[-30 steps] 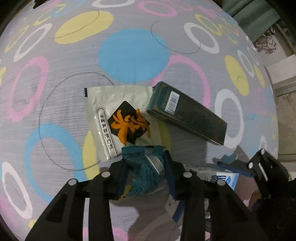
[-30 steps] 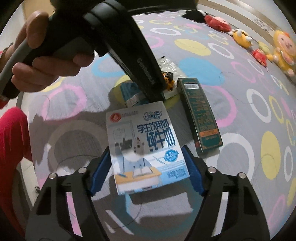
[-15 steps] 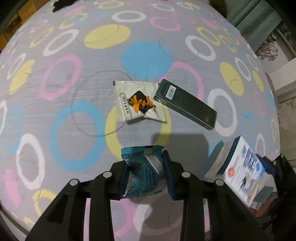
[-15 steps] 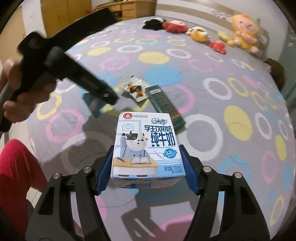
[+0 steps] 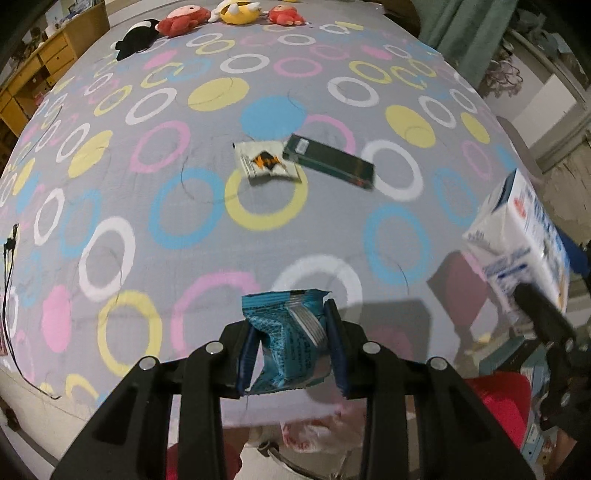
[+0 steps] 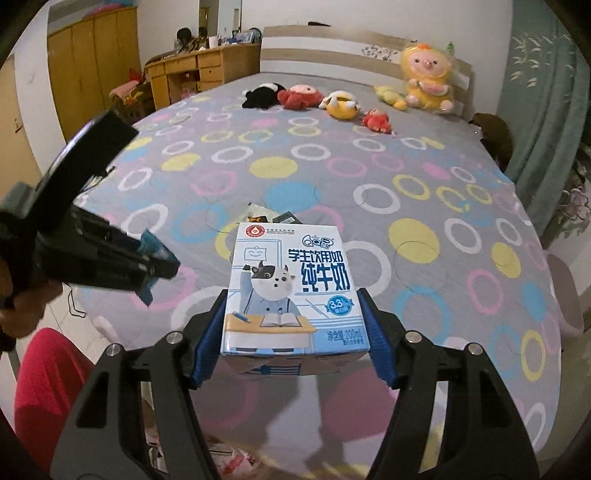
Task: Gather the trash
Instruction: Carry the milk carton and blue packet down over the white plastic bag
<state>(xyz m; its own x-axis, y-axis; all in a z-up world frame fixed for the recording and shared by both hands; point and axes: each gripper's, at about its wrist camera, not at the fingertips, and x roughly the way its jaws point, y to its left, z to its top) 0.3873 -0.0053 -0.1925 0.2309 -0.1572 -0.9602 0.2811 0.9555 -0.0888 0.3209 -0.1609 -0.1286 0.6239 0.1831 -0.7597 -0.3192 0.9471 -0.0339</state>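
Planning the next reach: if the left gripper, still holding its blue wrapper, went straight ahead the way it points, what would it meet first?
Probably the bedspread itself. The left gripper aims down at bare cloth short of the white sachet and dark box, though depth is unclear.

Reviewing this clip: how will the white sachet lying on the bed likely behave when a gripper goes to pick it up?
The white sachet lies flat and looks thin, so probably floppy and light. Its edge touches the dark box, which may shift. The soft bed might give underneath.

open bed lies from 9 to 11 o'clock. at 12 o'clock a white sachet touches a dark box. plush toys line the far edge.
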